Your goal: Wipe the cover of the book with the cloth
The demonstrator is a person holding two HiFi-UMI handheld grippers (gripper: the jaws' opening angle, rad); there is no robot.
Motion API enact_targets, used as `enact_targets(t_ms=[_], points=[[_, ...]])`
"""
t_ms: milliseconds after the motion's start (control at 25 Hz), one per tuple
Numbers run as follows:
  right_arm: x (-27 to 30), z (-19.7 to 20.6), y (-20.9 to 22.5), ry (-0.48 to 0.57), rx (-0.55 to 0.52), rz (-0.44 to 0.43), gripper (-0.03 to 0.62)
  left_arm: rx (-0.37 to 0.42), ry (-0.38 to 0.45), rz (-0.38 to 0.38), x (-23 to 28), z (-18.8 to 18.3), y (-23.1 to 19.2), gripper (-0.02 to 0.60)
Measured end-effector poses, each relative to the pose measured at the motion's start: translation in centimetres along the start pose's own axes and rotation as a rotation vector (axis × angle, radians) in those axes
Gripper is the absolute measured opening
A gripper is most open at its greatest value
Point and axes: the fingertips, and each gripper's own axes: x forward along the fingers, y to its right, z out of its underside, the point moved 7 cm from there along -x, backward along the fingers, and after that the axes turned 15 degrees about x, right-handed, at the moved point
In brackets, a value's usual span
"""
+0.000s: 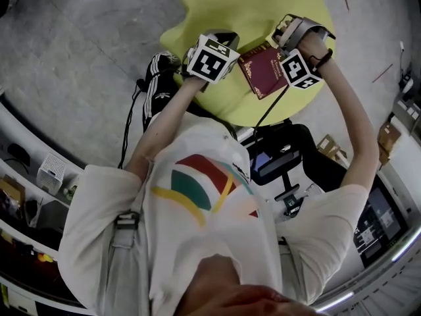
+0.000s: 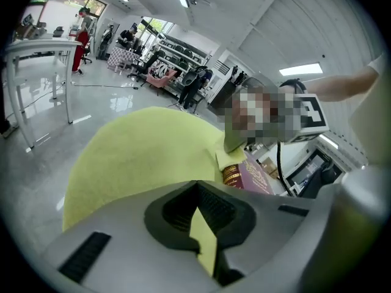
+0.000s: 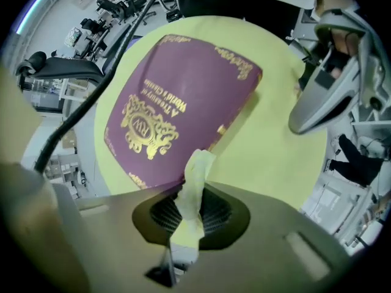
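A maroon book (image 1: pixel 262 70) with gold ornament lies flat on the round yellow-green table (image 1: pixel 217 12). In the right gripper view its cover (image 3: pixel 177 96) fills the middle. My right gripper (image 3: pixel 189 215) is shut on a pale yellow cloth (image 3: pixel 194 182), which sticks out of the jaws and reaches the book's near edge. My left gripper (image 2: pixel 197 188) is shut with nothing held; only the yellow table shows in the slit between its jaws. It hovers beside the book, seen as a grey body (image 3: pixel 324 90) in the right gripper view. The left gripper view shows the book's spine (image 2: pixel 244 177).
A black office chair (image 1: pixel 289 153) stands just under the table's near edge, with a cable running from the right gripper. Shelves with boxes (image 1: pixel 46 176) line the left side, and a monitor (image 1: pixel 381 219) sits at the right. A white table (image 2: pixel 36 47) stands farther off.
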Motion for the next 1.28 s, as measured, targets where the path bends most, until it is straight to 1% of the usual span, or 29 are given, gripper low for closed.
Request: enact_targets(t_ms=[160,320,440,720,880,960,1040,1120,1280], points=[[1.6,3.2,-2.1,-0.065,0.011,-0.04,0.028,0.002,-0.013,-0.001,0.3,0.2,0.3,0.015],[3.1,5.2,-4.2,-0.092,0.032,-0.087,0.028,-0.002,-0.027,-0.008,0.6,0.4,0.4,0.015],[3.7,6.5,-5.5,-0.108,0.051,-0.104,0.028,-0.001,-0.033,-0.013,0.6,0.1,0.5,0.015],[4.7,7.8,-7.4,-0.126,0.104,-0.128,0.028,-0.004,-0.036,-0.022,0.6,-0.4,0.4,0.015],[4.6,8.2,-7.9,-0.136,0.171,-0.109,0.028,0.01,-0.033,-0.013,0.9,-1.1,0.8,0.015],[4.4,8.4,-7.6,-0.138,0.235,-0.086,0.028,0.023,-0.031,-0.009,0.9,-1.5,0.9,0.015],[3.9,8.5,-7.1,-0.123,0.342,-0.053,0.028,0.039,-0.024,-0.003,0.9,-2.1,1.0,0.015],[3.2,8.8,-6.4,-0.095,0.501,-0.005,0.028,0.061,-0.013,0.003,0.8,-3.0,1.3,0.015],[-0.1,10.5,-5.2,-0.027,0.884,0.122,0.028,0.114,0.023,0.011,-0.3,-5.7,2.2,0.015]])
